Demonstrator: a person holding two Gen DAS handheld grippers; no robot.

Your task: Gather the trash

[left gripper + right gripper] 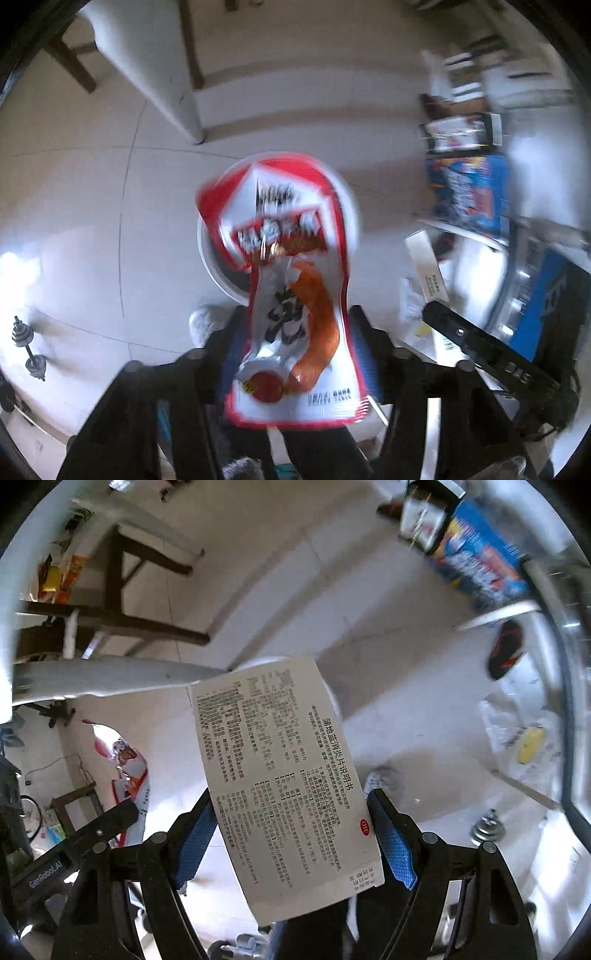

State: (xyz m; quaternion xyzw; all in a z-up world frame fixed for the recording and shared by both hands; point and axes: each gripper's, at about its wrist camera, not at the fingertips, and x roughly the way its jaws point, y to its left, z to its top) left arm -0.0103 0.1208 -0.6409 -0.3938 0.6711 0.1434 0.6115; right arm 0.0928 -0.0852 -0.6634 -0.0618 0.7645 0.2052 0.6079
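- The left gripper (295, 325) pinches a red-and-white snack wrapper (291, 295) between its two fingers; the wrapper stands up from the fingers and is blurred.
- Right behind the wrapper, lower on the tiled floor (81, 206), sits a round white bin (210, 254), its rim showing on both sides of the wrapper.
- The right gripper (293, 808) has its blue-padded fingers (391, 834) spread on either side of a printed medicine leaflet (284, 775); whether the pads actually press the sheet cannot be told, since the grip point is hidden by the paper.
- The leaflet is tilted, its upper edge covering part of the same white bin (266, 662) seen from the right wrist.
- From the right wrist view the snack wrapper (129, 771) appears at the left, beside the other gripper's black body.
- A blue printed box (476, 565) lies to the upper right, and a small yellow item (530, 744) rests on crumpled clear plastic at the far right.
- A white chair with dark legs (155, 66) stands on the floor beyond the bin.
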